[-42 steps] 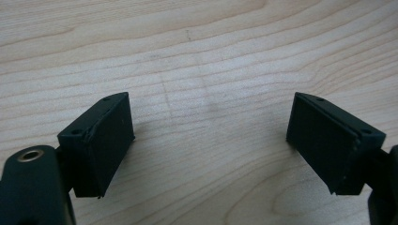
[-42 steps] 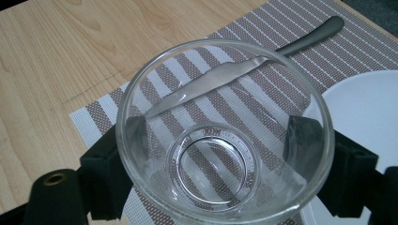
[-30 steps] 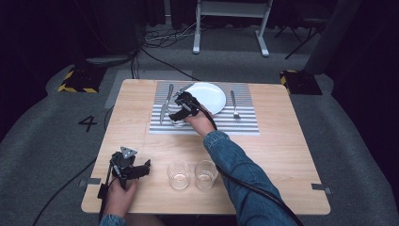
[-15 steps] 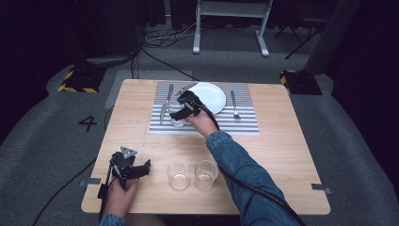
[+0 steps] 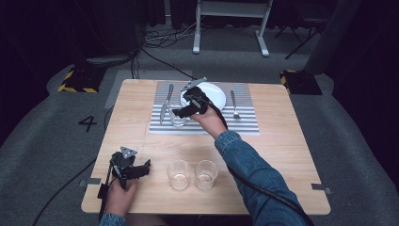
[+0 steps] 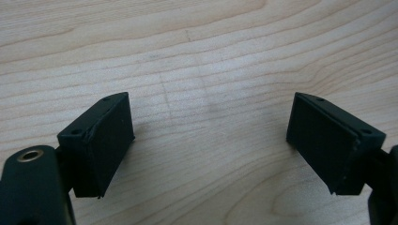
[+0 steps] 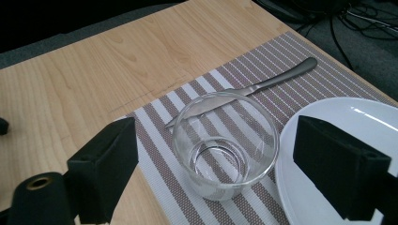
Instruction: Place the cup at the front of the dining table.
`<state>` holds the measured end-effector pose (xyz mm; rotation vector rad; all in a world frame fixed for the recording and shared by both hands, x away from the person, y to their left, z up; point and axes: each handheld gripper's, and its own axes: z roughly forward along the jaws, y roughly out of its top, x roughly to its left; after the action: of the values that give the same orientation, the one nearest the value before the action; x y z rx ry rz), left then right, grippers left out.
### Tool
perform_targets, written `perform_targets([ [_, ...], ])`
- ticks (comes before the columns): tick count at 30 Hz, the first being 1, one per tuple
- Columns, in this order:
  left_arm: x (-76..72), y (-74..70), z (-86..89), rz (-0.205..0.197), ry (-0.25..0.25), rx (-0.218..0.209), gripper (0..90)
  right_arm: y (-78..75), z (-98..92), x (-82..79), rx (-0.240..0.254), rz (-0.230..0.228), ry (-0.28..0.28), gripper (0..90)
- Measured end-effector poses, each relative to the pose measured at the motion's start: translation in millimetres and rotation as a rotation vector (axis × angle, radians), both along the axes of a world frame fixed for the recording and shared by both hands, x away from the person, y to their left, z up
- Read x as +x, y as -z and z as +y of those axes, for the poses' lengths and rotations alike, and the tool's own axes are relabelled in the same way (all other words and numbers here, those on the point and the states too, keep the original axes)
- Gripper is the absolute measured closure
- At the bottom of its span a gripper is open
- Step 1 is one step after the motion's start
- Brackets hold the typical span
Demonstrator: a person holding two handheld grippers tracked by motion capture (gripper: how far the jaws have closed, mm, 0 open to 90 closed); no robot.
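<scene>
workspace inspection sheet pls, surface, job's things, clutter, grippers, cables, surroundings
surface: wooden table with a striped placemat at its far middle.
job's things: glass stands upright on the placemat's near left corner, beside the plate; knife lies behind it, fork right of the plate; two more glasses stand at the near edge.
clutter: nothing seen.
grippers: right gripper has just been opening, jaws apart on either side of the glass, pads clear of it; left gripper open over bare wood.
cables: one trails from each gripper; more lie on the floor behind the table.
surroundings: grey carpet, a metal stand's feet, black and yellow floor blocks.
</scene>
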<state>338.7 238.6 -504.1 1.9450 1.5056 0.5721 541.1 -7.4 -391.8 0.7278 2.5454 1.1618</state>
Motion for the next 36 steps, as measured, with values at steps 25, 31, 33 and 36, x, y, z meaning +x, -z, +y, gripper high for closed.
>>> perform_targets([
  [25, 1.6, -0.1, -1.6, 0.007, 0.0, -0.011, 15.2, -49.6, -90.8, -48.2, 0.06, -0.04, 0.023, 14.4],
  [31, 2.8, -0.2, -2.2, 0.005, 0.003, -0.009, 15.2, -52.5, -111.8, -56.5, 0.025, -0.061, 0.06, 11.8],
  [33, 2.8, -0.2, -2.3, 0.005, 0.003, -0.009, 15.2, -53.4, -122.3, -60.3, 0.023, -0.07, 0.069, 11.7],
  [36, 2.8, -0.2, -2.3, 0.005, 0.003, -0.009, 15.2, -54.0, -130.1, -64.2, 0.019, -0.07, 0.076, 11.6],
])
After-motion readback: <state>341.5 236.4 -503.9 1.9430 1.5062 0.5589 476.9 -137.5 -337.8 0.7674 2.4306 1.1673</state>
